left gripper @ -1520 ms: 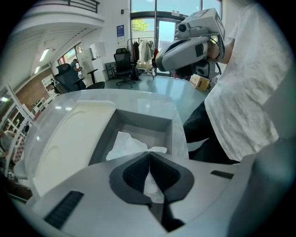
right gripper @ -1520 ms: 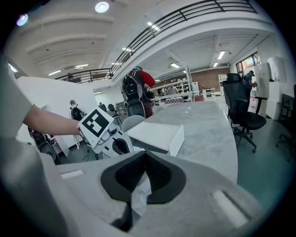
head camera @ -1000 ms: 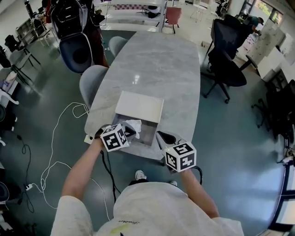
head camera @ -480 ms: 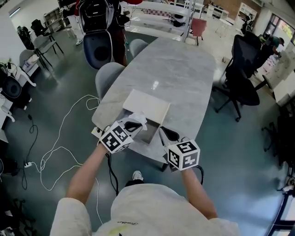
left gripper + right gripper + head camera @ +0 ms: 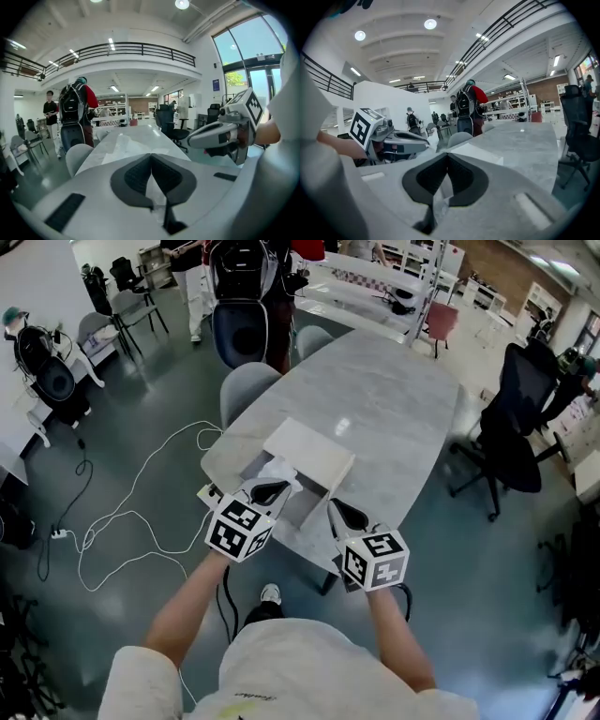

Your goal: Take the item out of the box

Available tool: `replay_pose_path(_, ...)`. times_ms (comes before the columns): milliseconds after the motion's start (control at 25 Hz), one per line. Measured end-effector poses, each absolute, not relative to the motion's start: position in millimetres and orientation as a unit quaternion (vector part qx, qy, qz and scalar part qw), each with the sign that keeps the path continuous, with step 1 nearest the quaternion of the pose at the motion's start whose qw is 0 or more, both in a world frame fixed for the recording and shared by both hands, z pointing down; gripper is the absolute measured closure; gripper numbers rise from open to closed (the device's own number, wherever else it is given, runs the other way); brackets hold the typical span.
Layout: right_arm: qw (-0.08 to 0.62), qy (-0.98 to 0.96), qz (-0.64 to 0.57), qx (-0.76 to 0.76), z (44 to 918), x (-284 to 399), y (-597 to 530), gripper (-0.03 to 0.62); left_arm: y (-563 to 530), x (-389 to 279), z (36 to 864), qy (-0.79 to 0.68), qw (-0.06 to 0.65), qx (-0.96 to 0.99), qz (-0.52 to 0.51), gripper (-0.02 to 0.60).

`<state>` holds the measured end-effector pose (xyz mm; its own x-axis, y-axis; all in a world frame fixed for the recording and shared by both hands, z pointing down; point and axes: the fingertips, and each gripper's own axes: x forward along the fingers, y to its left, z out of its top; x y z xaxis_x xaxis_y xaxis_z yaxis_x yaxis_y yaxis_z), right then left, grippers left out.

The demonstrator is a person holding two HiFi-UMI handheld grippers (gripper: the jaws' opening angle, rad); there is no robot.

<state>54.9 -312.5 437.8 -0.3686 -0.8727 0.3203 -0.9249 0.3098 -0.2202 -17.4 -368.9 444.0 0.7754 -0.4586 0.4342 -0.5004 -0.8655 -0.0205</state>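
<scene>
Lifting out looks like the step in hand: the left claw [image 5: 270,491] is pinched tight on the crumpled white packet [image 5: 279,471], right at the open white box [image 5: 314,454] on the grey surface [image 5: 375,399]. The right claw [image 5: 339,514] is closed on nothing beside the box. Next, I'd say, carry the packet clear.

Left claw [image 5: 274,489], pinched shut on the crumpled white item [image 5: 281,471], has come up and forward from the near-left corner of the box [image 5: 315,456]. A second ago the item sat low at the box's opening; now it shows raised over the box's left rim, closer to the lid. The head view has swung, so the box now lies slanted in frame.
</scene>
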Motion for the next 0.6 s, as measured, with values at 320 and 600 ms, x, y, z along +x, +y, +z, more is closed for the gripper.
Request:
replay_pose_path(320,0.073,-0.823,0.161,0.539,424.7,31.9,-290.6,0.589,-338.1,-49.4,424.9,-0.343,0.097,0.922,0.149,0.569)
replay_pose_path(600,0.074,-0.829,0.153,0.534,418.9,28.9,-268.8,0.589,-314.1,-57.2,426.5,-0.364,0.115,0.913,0.145,0.569)
